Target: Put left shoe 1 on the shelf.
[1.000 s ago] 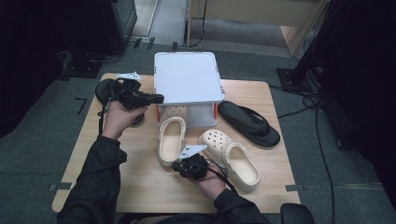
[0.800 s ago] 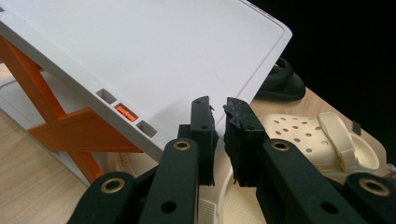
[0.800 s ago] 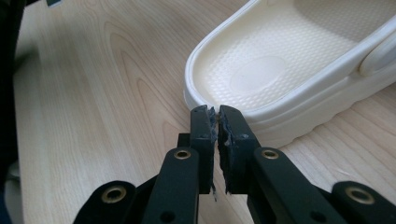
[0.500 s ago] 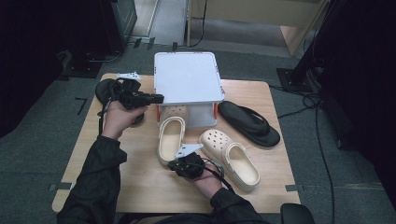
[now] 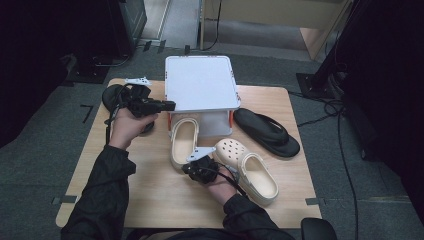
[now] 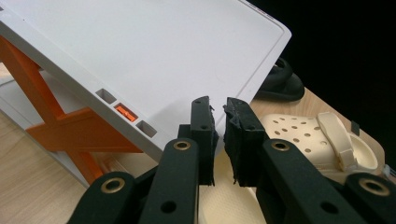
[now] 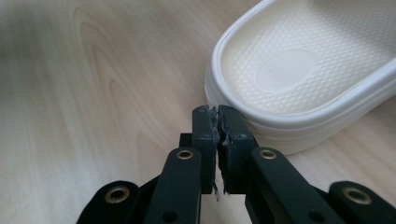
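My right gripper (image 7: 218,112) has crept a little toward the heel of the left cream clog (image 7: 308,70) — its jaws are closed on nothing, just beside the heel rim. My left gripper (image 6: 218,105) has kept its place, jaws nearly together and empty, at the white lid (image 6: 154,56) of the box. I judge a grasp is not yet begun — the jaws must first open.

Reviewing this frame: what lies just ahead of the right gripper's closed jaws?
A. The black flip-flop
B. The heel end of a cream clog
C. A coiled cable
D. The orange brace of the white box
B: in the right gripper view the right gripper has its jaws together right at the rounded heel end of the cream clog on the wooden table.
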`<state>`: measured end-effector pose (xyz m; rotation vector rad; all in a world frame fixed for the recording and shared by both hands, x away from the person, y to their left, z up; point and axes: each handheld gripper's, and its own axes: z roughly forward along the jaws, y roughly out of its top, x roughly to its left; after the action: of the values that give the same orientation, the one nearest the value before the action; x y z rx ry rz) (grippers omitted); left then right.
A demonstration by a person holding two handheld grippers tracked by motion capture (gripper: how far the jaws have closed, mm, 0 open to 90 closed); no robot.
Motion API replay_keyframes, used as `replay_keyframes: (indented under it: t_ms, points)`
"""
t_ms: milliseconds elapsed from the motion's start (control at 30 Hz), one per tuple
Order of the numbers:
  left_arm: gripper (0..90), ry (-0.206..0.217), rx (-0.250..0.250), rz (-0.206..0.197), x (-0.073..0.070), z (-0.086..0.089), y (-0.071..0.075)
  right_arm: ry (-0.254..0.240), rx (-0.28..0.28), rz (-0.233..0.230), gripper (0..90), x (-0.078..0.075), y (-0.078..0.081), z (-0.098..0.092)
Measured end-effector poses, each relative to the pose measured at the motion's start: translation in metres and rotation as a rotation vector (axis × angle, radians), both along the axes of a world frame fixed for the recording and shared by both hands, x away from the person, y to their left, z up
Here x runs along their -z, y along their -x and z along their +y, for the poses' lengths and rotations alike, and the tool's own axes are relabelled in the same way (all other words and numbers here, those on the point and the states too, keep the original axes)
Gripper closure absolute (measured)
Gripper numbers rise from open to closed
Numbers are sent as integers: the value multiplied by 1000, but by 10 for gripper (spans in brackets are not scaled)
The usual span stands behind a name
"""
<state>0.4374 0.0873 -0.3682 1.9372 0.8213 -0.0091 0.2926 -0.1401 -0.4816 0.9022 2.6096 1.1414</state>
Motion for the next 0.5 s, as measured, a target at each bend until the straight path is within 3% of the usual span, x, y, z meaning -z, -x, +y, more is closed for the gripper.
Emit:
replay_keyframes:
  t_ms: [267, 500]
  points:
    - [820, 5, 1, 3, 0, 0, 0, -36, 21, -12, 858, -10, -19, 0]
    - [819, 8, 2, 5, 1, 0, -1, -31, 36, 13, 851, -11, -36, 4]
